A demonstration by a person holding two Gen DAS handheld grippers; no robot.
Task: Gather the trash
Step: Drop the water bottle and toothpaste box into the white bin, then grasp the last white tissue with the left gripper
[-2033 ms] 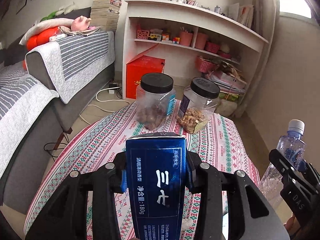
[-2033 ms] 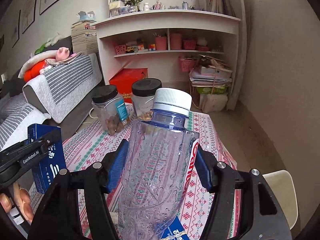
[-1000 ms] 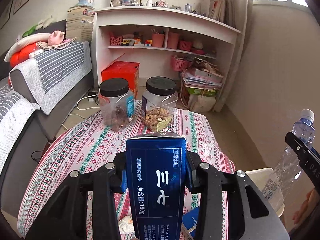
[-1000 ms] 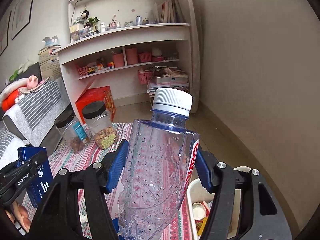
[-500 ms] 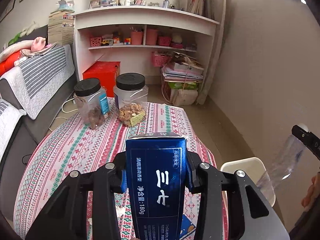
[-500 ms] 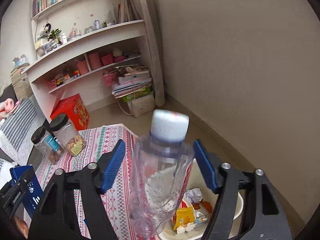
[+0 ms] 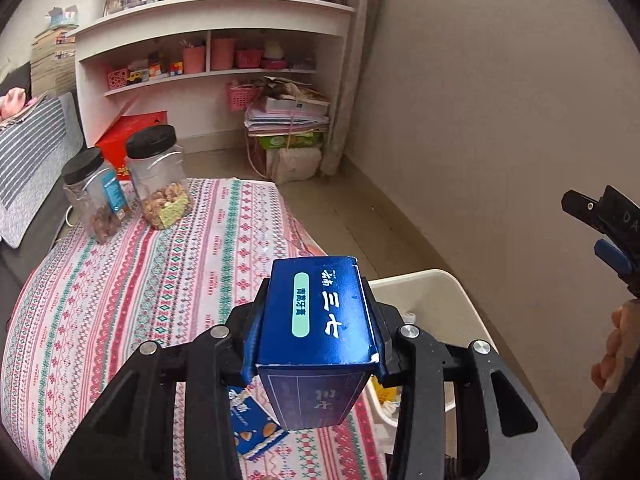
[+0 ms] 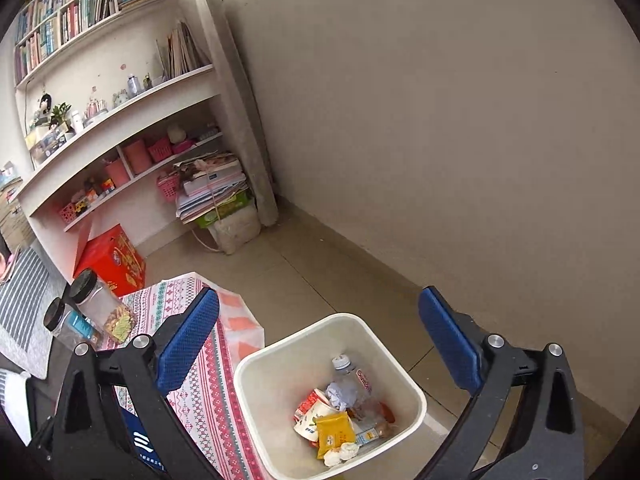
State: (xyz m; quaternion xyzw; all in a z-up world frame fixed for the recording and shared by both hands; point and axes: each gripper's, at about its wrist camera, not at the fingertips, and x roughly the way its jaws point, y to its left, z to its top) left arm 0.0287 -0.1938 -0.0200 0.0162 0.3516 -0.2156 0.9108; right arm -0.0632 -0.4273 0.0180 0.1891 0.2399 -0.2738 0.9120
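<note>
A: Your right hand-held gripper (image 8: 319,342)?
B: Jaws opening, nothing between; clear bottle (image 8: 356,386) lies in white bin (image 8: 404,376), six o'clock.
A: Your left hand-held gripper (image 7: 314,344)?
B: Pinching blue box (image 7: 326,320) above counter (image 7: 132,280) edge.

1. On the blue box (image 7: 328,320), white characters on its top face read "三七". Beside them a pale green oval label carries small characters too fine for you to read with certainty.
2. On the near end face of the box you see faint "三七" again.
3. Right of the box, the right gripper (image 7: 600,224) bears the letters "DA" on its black body; the rest is cut off.
4. In the bin (image 8: 248,376), the bottle (image 8: 358,384) has a red-lettered label, too small to read.
</note>
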